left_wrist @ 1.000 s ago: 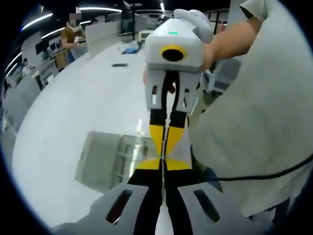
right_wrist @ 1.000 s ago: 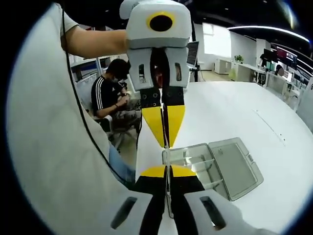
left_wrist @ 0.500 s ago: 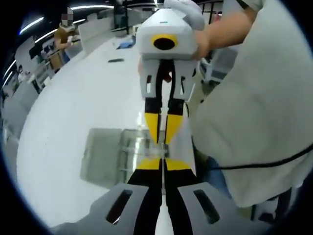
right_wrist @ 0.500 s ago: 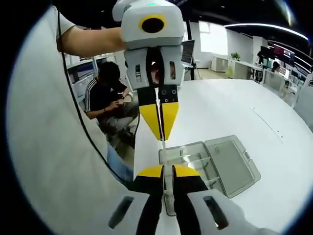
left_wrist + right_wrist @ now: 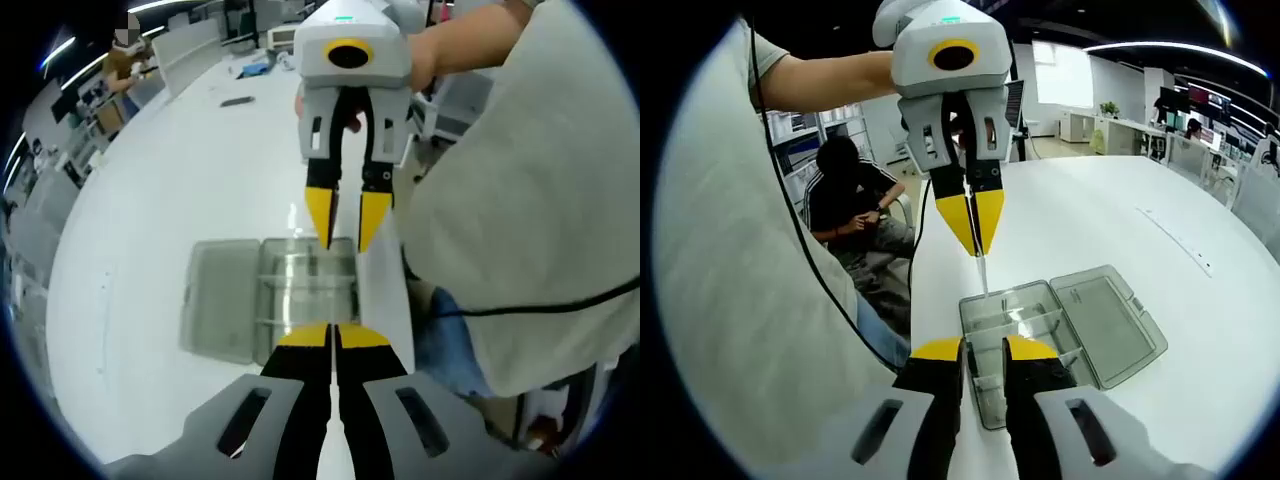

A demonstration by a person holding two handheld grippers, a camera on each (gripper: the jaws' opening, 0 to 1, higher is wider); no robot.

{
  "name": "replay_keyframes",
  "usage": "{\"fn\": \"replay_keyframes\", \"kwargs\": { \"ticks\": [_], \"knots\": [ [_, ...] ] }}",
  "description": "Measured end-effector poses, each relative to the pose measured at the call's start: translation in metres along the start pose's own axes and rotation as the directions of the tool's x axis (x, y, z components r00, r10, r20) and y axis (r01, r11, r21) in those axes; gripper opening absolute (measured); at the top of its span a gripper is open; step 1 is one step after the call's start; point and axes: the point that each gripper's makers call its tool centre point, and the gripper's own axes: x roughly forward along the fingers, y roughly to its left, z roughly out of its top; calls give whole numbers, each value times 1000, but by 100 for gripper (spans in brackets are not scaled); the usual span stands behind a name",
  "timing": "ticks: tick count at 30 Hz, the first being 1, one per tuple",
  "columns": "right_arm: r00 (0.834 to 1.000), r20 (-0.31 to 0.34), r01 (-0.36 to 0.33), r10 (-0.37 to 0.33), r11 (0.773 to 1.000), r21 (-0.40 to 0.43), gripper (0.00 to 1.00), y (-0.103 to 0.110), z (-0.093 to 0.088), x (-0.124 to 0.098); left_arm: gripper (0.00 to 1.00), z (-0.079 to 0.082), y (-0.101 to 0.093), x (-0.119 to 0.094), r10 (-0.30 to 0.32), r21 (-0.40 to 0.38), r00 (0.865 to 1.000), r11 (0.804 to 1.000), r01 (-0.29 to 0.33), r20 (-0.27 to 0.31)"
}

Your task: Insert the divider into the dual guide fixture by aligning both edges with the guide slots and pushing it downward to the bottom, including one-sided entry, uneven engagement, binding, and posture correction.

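Observation:
The divider [image 5: 983, 272], a thin clear strip, hangs from my left gripper [image 5: 975, 238], whose yellow-tipped jaws are shut on its upper end. It is above the near edge of the fixture [image 5: 1012, 330], a clear plastic box with inner guide ribs and its lid [image 5: 1105, 322] lying open on the white table. My right gripper [image 5: 984, 352] stands open at the bottom of the right gripper view, apart from the divider. In the left gripper view my left gripper [image 5: 335, 336] is shut, the right gripper [image 5: 344, 228] faces it open, and the fixture [image 5: 300, 290] lies between them.
The white table [image 5: 150, 200] stretches wide beyond the box, and its near edge [image 5: 925, 290] runs just beside the fixture. The person's pale shirt [image 5: 530, 200] and a black cable [image 5: 520, 310] are close by. Another person [image 5: 850, 200] sits past the table edge.
My right gripper has opened and let go of the divider. The two grippers have drawn apart, and the left one still holds the divider over the box.

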Motion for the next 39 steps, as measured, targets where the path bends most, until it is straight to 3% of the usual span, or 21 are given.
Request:
{"fn": "replay_keyframes", "kwargs": {
  "ticks": [8, 19, 39],
  "knots": [
    [999, -14, 32, -32, 999, 13, 21, -3, -4, -4, 0, -13, 6, 0, 8, -1, 997, 1000, -8, -74],
    [998, -38, 54, -52, 998, 34, 30, -4, -11, -8, 0, -24, 14, -3, 8, -15, 993, 1000, -10, -116],
    [997, -46, 62, -60, 997, 45, 34, -5, -12, -11, 0, -19, 23, 13, -10, -22, 983, 1000, 6, -182]
  ]
}}
